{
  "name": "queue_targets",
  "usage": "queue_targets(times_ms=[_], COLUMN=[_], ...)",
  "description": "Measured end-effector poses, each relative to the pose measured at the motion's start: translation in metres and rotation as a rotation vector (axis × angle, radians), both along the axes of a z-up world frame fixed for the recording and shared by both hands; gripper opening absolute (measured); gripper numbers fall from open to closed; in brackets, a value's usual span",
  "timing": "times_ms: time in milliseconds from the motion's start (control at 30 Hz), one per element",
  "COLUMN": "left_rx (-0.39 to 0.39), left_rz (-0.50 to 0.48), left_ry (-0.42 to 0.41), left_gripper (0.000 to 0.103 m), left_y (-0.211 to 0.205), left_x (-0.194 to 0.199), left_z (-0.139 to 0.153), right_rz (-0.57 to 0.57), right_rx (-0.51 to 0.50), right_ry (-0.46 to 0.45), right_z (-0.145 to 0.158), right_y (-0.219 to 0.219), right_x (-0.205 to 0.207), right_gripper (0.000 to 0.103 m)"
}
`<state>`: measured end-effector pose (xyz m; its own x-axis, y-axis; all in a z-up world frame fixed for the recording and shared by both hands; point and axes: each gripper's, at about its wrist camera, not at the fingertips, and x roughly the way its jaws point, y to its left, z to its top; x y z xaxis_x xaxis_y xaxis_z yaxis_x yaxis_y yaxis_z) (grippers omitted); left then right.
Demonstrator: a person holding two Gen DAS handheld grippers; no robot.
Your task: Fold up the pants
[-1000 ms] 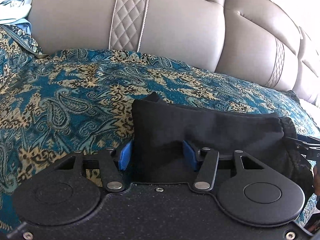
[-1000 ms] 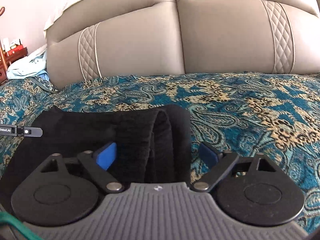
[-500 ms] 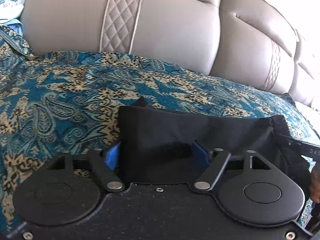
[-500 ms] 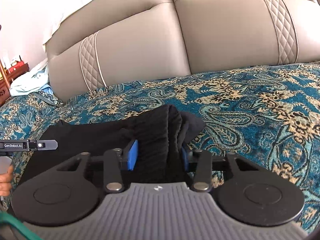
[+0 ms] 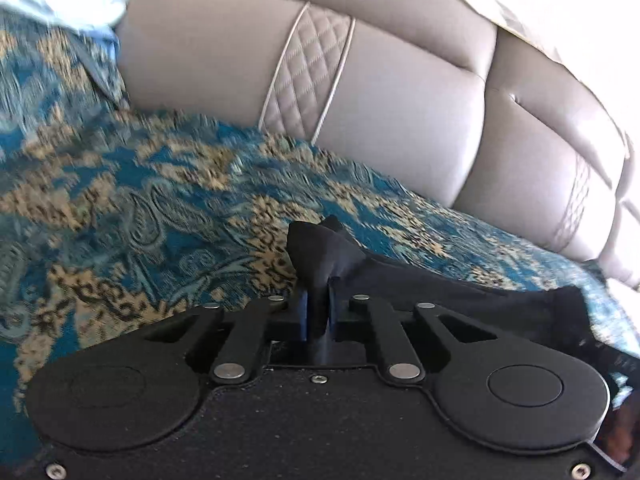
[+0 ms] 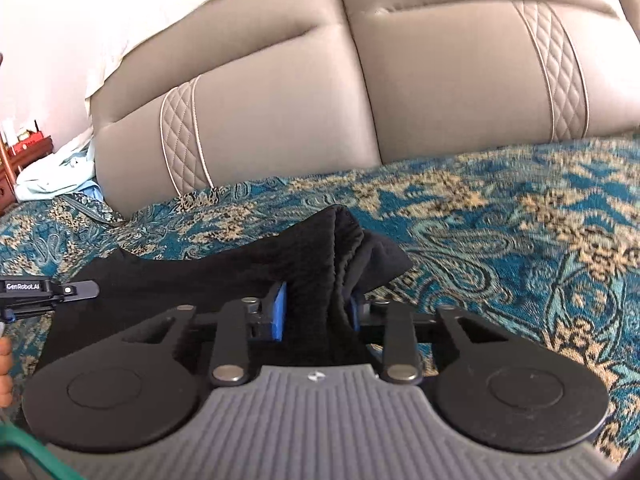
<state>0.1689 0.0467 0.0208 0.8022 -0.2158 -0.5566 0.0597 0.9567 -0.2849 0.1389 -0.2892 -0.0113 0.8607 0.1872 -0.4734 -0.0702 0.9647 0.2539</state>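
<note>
Black pants (image 6: 224, 280) lie on teal paisley bedspread (image 6: 520, 216), near padded headboard (image 6: 440, 100), bunched at both ends. Left gripper (image 5: 317, 312): jaws just closed, pinching thin corner of cloth. Right gripper (image 6: 316, 312): jaws just closed, clamped on thick ribbed end. Step judged: both ends grasped, fold about to start. Next move calls for lifting both ends together, keeping cloth taut, carrying over evenly.

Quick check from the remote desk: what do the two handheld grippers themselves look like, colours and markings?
The left gripper has a speckled black body, black linkage arms with silver pivot pins, two round black discs and blue finger pads. The right gripper has the same black linkages and discs, but a ribbed grey body with a small logo, and blue pads. Seen from the right wrist, the left one's side reads GenRobot.AI.
</note>
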Motion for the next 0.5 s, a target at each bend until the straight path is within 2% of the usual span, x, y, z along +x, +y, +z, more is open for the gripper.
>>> queue_targets(times_ms=[67, 200, 333, 500], left_rx=[0.028, 0.026, 0.027, 0.135], left_rz=[0.02, 0.056, 0.084, 0.081], left_ry=[-0.026, -0.043, -0.05, -0.104], left_gripper=[0.008, 0.008, 0.007, 0.007], left_y=[-0.002, 0.008, 0.012, -0.015], left_x=[-0.001, 0.015, 0.056, 0.109], left_z=[0.002, 0.008, 0.02, 0.027], right_rz=[-0.011, -0.008, 0.016, 0.003], right_rx=[-0.013, -0.017, -0.029, -0.014], right_ry=[-0.023, -0.06, -0.084, -0.108], right_z=[0.004, 0.013, 0.023, 0.03], right_y=[0.008, 0.02, 0.031, 0.033], right_x=[-0.002, 0.005, 0.032, 0.068], right_gripper=[0.028, 0.026, 0.026, 0.023])
